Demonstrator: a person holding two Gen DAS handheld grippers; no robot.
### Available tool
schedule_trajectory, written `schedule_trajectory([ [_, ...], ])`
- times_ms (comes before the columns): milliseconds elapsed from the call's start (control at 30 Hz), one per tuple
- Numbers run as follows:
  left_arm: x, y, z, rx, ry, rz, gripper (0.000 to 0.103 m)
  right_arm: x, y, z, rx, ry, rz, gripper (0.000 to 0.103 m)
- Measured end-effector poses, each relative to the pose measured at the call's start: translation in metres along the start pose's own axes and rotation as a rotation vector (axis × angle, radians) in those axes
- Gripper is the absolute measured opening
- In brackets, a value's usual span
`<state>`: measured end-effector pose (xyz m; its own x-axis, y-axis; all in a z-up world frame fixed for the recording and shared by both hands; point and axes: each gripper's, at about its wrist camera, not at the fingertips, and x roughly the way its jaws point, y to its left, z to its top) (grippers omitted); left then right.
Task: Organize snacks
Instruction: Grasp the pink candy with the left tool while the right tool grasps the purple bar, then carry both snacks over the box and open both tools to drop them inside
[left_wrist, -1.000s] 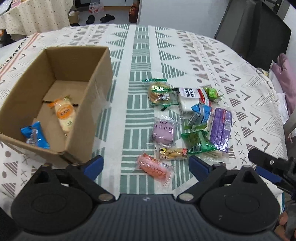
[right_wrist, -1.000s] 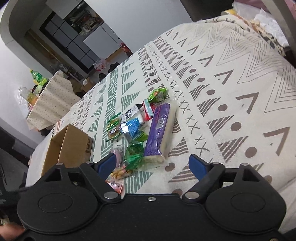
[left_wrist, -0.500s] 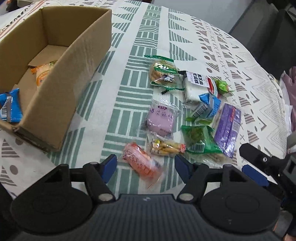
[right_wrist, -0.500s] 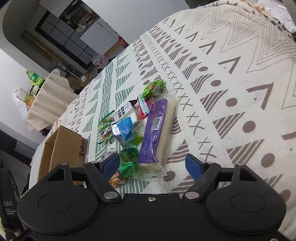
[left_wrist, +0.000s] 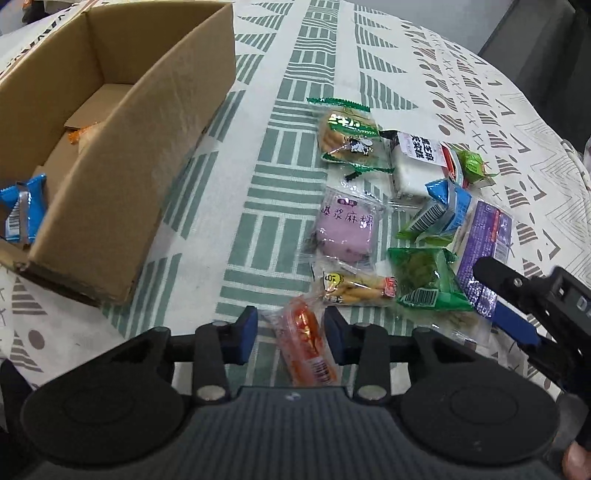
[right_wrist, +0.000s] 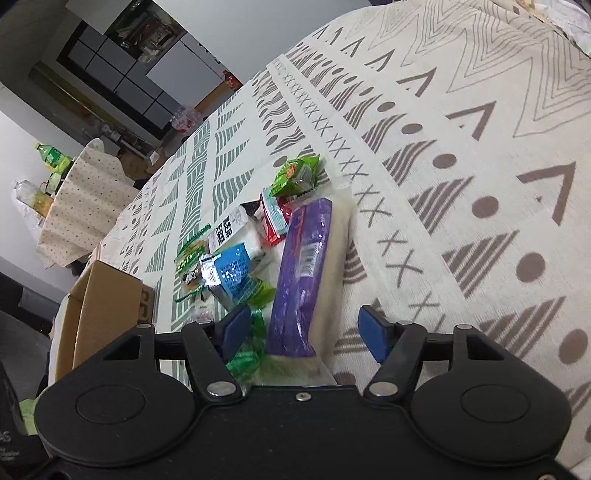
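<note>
A red snack packet (left_wrist: 306, 336) lies on the patterned tablecloth (left_wrist: 280, 48). My left gripper (left_wrist: 290, 332) is shut on it, with a blue pad on each side of the wrapper. Just beyond lie a stick-snack packet (left_wrist: 354, 290), a purple round cake packet (left_wrist: 347, 225) and a green packet (left_wrist: 428, 280). My right gripper (right_wrist: 304, 332) is open, its fingers straddling the near end of a long purple packet (right_wrist: 306, 251). The left wrist view shows the right gripper (left_wrist: 487, 291) at that purple packet (left_wrist: 487, 229). An open cardboard box (left_wrist: 122, 177) at the left holds a blue packet (left_wrist: 20, 210).
More snacks lie further back: a green biscuit packet (left_wrist: 347, 136), a white packet (left_wrist: 417, 162), a blue packet (left_wrist: 443, 210) and a small green one (left_wrist: 471, 164). An orange packet (left_wrist: 79, 133) is half hidden in the box. A second table (right_wrist: 77, 195) stands far left.
My left gripper came down and forward onto the red packet, and its fingers closed in on it. My right gripper advanced over the purple packet's end, and its fingers narrowed somewhat.
</note>
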<state>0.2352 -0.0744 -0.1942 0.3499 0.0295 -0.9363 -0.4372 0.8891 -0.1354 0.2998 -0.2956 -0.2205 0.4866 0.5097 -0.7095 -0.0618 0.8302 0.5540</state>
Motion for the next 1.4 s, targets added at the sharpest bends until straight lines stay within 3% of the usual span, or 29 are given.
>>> schedule_trajectory([
  [133,-0.004,0.000,-0.001,-0.003,0.005,-0.009,0.045,0.004,0.004,0.000,-0.016,-0.006,-0.024,0.061],
  [200,-0.003,0.001,-0.005,-0.012,0.006,-0.004,0.045,0.003,0.006,-0.003,-0.037,-0.005,-0.052,0.037],
  [300,0.001,0.003,-0.012,-0.029,-0.002,-0.005,0.041,0.002,0.002,-0.006,-0.012,0.014,-0.029,0.029],
  [400,-0.002,0.003,-0.014,-0.012,-0.034,0.010,0.019,-0.004,0.004,-0.013,-0.027,0.028,-0.027,0.027],
  [667,-0.016,0.014,-0.014,-0.015,-0.076,-0.009,0.018,-0.025,0.000,-0.028,0.050,0.015,-0.048,0.027],
  [967,-0.022,0.021,-0.011,-0.008,-0.091,-0.036,0.018,-0.012,0.003,-0.022,0.014,0.007,-0.096,0.040],
  [1200,-0.034,0.020,0.004,0.009,-0.123,-0.059,0.017,-0.011,0.010,-0.021,-0.067,-0.004,-0.122,0.027],
  [1400,-0.054,0.022,0.016,0.028,-0.157,-0.090,0.017,-0.036,0.014,-0.018,-0.051,-0.051,-0.101,0.024],
])
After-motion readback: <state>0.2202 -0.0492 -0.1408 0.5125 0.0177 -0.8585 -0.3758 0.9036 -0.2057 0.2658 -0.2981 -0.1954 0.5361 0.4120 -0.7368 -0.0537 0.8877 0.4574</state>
